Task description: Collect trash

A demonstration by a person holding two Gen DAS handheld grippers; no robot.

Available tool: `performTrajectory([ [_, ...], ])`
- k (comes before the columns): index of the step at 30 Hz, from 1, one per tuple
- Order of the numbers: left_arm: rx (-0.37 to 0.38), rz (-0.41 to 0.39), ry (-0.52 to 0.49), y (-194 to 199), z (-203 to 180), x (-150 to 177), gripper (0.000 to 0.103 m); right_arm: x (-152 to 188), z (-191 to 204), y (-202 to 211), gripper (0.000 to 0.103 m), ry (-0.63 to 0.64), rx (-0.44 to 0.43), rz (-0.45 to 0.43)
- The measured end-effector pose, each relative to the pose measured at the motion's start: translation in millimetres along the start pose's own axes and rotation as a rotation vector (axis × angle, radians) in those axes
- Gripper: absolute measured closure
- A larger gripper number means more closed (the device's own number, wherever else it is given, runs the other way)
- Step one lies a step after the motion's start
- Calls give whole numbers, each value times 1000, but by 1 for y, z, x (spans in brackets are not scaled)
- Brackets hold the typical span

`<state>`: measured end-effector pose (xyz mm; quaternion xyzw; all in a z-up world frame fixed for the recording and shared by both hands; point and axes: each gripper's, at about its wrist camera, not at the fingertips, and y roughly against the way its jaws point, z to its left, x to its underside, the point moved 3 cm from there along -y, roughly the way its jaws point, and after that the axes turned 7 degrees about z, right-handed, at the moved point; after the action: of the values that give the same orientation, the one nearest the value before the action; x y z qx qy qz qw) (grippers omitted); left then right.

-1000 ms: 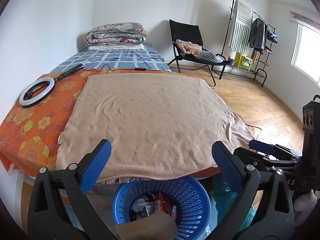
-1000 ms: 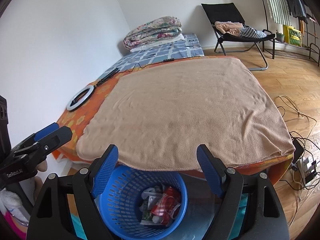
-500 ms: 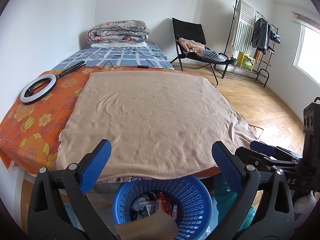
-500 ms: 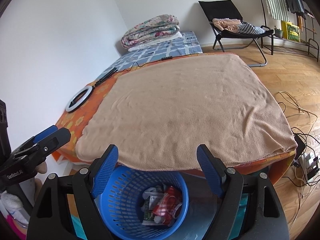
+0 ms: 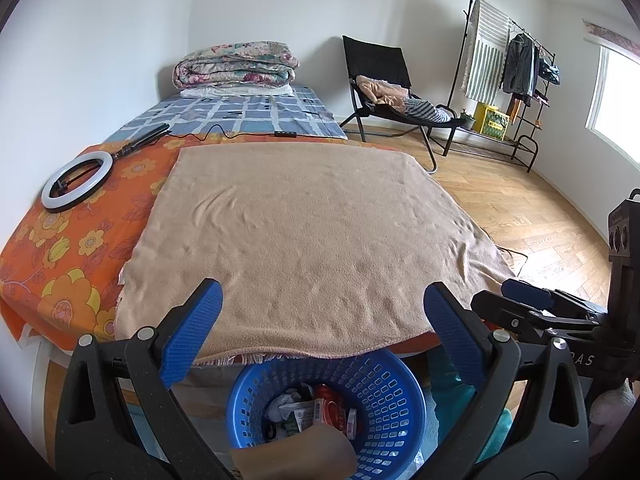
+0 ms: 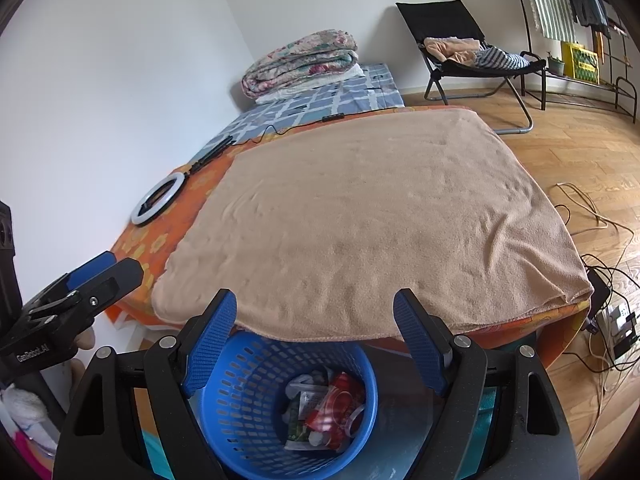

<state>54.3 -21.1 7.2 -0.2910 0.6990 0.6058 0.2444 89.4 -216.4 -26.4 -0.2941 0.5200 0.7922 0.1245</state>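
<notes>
Trash [image 6: 326,412]: wrappers heaped in the blue basket [image 6: 224,424], lower centre of frame, below the blanket [image 6: 372,216] edge.
Left gripper [image 5: 322,312]: jaws wide apart, empty, above the basket.
Right gripper [image 6: 316,314]: jaws wide apart, empty, trash below between its fingers.

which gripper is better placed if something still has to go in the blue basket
Neither has a clear edge. The left gripper and right gripper both hang open and empty just above the blue basket, which already holds trash. No loose trash shows on the tan blanket.
</notes>
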Motion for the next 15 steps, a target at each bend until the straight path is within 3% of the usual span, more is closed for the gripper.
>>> performTrajectory([
  [15,-1,1,-2,0,0,0,1,0,0,-1,22,-7,-4,2],
])
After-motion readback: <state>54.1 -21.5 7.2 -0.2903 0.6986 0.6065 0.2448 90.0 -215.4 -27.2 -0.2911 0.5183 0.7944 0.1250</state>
